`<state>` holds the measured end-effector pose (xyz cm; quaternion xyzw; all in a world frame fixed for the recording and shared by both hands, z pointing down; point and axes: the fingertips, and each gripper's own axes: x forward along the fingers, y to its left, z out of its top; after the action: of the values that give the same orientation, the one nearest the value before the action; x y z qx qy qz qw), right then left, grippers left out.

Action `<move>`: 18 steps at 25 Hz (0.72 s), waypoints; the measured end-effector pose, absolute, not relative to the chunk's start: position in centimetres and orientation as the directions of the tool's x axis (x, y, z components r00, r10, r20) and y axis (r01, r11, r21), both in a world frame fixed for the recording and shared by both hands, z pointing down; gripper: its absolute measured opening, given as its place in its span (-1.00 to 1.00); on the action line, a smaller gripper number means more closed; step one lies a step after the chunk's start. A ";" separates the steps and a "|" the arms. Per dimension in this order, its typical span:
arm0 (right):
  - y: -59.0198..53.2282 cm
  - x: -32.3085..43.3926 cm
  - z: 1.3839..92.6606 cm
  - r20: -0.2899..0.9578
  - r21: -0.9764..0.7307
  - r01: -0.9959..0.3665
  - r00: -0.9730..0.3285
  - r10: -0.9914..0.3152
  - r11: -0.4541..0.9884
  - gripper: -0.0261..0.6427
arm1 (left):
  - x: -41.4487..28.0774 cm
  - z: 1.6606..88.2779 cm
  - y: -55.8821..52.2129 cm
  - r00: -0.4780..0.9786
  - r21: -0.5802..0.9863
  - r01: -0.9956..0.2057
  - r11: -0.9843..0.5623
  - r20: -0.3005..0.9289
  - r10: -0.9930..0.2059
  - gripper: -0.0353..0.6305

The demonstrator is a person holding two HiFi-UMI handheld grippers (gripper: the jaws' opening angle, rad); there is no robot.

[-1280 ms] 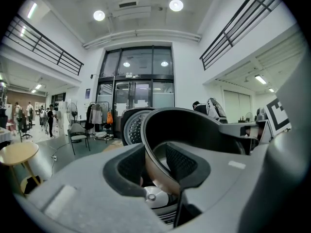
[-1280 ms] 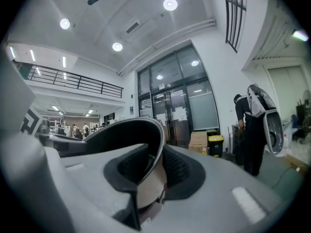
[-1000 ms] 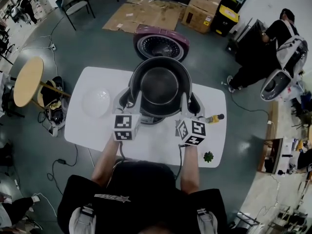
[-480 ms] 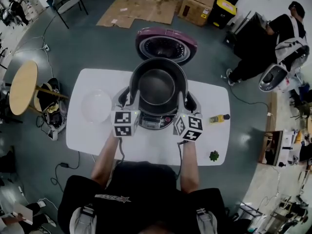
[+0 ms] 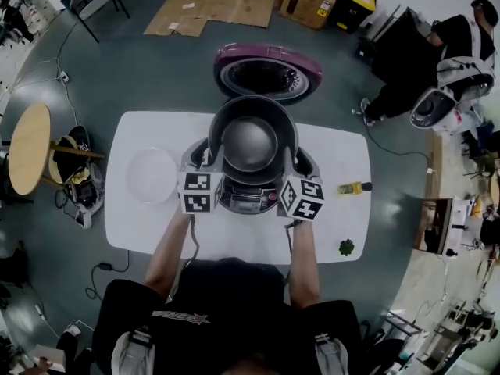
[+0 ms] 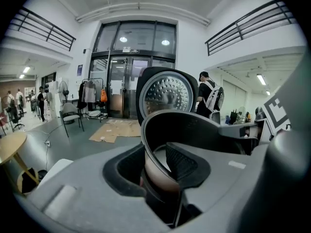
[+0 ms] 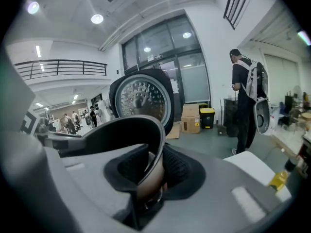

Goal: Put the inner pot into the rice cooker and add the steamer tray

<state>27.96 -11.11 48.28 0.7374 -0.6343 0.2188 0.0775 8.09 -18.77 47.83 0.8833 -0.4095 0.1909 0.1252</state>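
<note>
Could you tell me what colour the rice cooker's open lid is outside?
The lid is magenta-pink, clearest in the head view.

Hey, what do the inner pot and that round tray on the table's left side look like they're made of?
The inner pot looks like metal: smooth grey bowl with a soft sheen, dark rim, possibly coated. The round tray seems translucent whitish plastic, pale and glassy against the white table; too small to be sure.
</note>
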 end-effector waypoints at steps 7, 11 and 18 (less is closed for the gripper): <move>-11.3 28.5 50.9 0.501 -0.183 -0.960 0.093 -0.860 -0.210 -0.63 | 8.9 50.7 -19.7 0.589 0.075 -0.755 -0.652 0.513 -0.624 -0.47; -11.4 28.6 52.7 0.548 -0.205 -0.955 0.071 -0.834 -0.216 -0.63 | 9.1 52.3 -20.0 0.581 0.079 -0.749 -0.658 0.555 -0.596 -0.47; -11.8 28.6 54.4 0.593 -0.212 -0.951 0.057 -0.803 -0.224 -0.63 | 9.3 53.9 -20.3 0.572 0.098 -0.748 -0.657 0.596 -0.563 -0.47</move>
<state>28.63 -11.81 54.43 0.7173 -0.6114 0.3125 0.1187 9.26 -20.34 53.93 0.8698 -0.3768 0.2681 0.1723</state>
